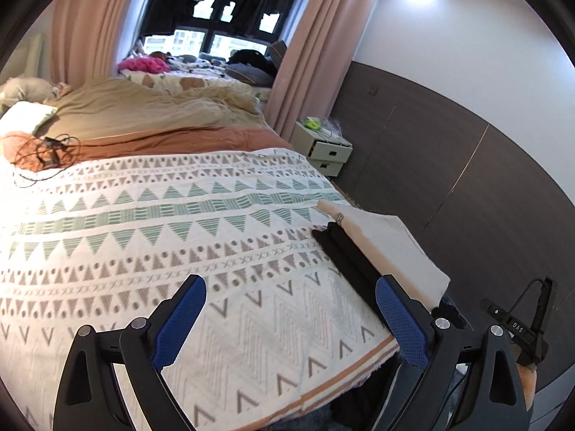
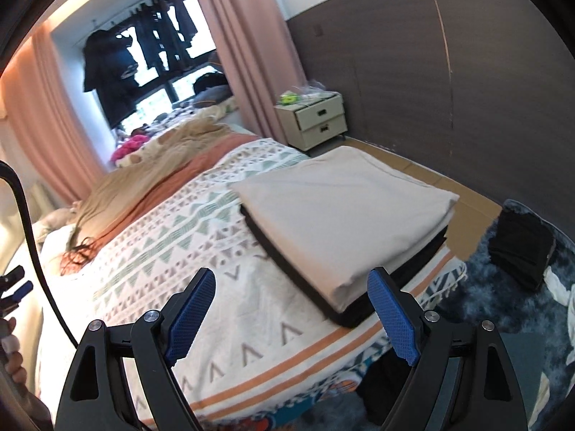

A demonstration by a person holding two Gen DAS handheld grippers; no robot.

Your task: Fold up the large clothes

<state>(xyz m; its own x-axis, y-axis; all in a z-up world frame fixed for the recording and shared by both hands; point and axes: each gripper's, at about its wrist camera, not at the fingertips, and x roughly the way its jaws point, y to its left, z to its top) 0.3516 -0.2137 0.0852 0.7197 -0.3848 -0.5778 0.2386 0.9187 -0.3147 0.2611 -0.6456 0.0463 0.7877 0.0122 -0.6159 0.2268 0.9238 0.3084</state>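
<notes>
A folded beige garment (image 2: 345,215) lies on top of a folded black one (image 2: 359,309), stacked at the near right corner of the bed. In the left wrist view the same beige garment (image 1: 391,244) and the black one (image 1: 345,255) beneath it sit at the right edge of the patterned blanket (image 1: 179,237). My left gripper (image 1: 291,291) hangs open above the blanket, nothing between its blue pads. My right gripper (image 2: 291,283) is open too, held back from the stack, its right finger (image 2: 391,316) near the stack's front corner.
The patterned blanket (image 2: 201,273) covers the near half of the bed; a rumpled tan duvet (image 1: 143,107) and cables (image 1: 46,151) lie beyond. A white bedside drawer unit (image 2: 316,118) stands by the dark wall panels. More dark clothes (image 2: 521,244) lie on a blue rug at the right.
</notes>
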